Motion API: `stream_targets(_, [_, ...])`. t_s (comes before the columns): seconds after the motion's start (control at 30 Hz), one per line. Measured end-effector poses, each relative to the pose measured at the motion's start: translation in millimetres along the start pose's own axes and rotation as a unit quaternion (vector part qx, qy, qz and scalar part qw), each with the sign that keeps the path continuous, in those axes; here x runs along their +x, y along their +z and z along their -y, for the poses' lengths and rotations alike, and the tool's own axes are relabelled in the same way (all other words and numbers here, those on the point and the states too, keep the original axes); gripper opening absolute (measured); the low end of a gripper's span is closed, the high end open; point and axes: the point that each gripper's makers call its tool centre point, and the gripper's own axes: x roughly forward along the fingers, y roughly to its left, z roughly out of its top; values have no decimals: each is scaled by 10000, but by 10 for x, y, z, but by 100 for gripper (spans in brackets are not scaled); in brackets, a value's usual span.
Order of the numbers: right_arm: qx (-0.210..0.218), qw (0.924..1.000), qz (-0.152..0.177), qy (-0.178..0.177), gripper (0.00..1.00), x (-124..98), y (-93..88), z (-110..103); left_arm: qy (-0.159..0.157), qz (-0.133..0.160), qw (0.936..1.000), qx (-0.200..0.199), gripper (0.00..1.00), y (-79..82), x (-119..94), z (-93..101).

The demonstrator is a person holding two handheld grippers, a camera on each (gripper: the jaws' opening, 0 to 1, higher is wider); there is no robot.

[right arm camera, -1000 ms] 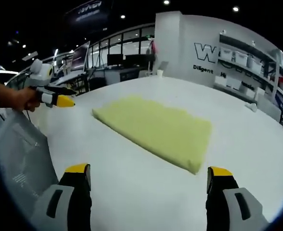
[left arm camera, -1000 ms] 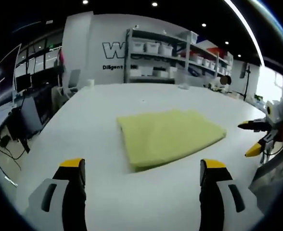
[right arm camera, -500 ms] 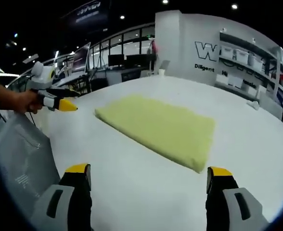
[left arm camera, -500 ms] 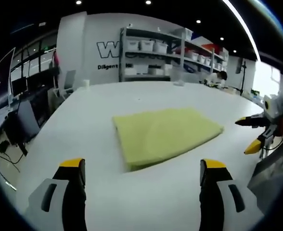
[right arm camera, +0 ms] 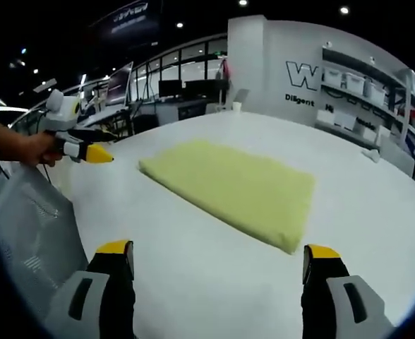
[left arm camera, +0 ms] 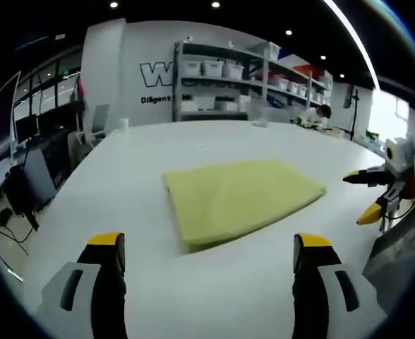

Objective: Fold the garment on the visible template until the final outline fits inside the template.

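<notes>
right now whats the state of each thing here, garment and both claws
yellow garment: folded into a flat rectangle, lying on the white table, nothing touching it
left claw: open, empty, held above the table
right claw: open, empty, off the garment

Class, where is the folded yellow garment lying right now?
The yellow garment lies flat on the white table, centred ahead of both open grippers, touching neither; the right gripper view shows it too.
</notes>
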Motion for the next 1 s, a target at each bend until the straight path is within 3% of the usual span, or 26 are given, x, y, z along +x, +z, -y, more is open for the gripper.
stream_targets(1.0, [-225, 9994, 261, -18, 99, -25, 146, -54, -118, 184, 9997, 55, 99, 73, -5, 53])
